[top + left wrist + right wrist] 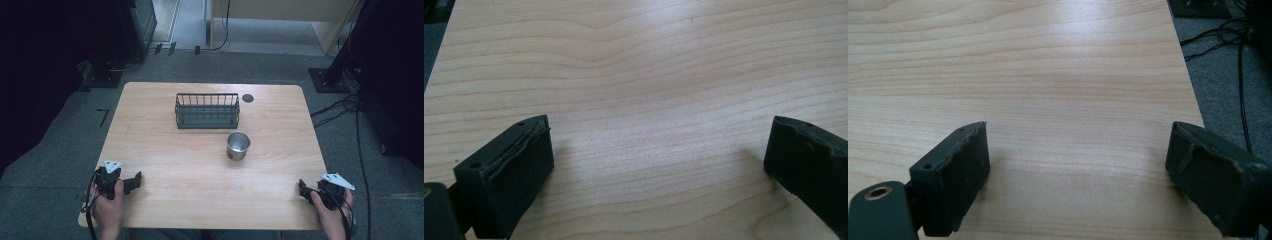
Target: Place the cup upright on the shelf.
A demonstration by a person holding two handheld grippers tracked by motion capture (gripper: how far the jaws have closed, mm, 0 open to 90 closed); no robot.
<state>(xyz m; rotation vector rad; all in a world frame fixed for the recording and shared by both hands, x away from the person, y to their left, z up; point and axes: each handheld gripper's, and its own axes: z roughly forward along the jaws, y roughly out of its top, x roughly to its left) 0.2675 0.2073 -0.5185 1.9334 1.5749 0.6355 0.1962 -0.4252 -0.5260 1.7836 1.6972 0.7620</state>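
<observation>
Cup (238,145) centre frame, upright: thin metal, likely light, stiff, slippery; pinch the rim wall. Left gripper (134,183) and right gripper (303,189): jaws apart, empty.

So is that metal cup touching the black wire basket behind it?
Apart. The high view shows a strip of bare wooden table between the metal cup and the front of the wire basket; the cup stands nearer the person, slightly to the right.
</observation>
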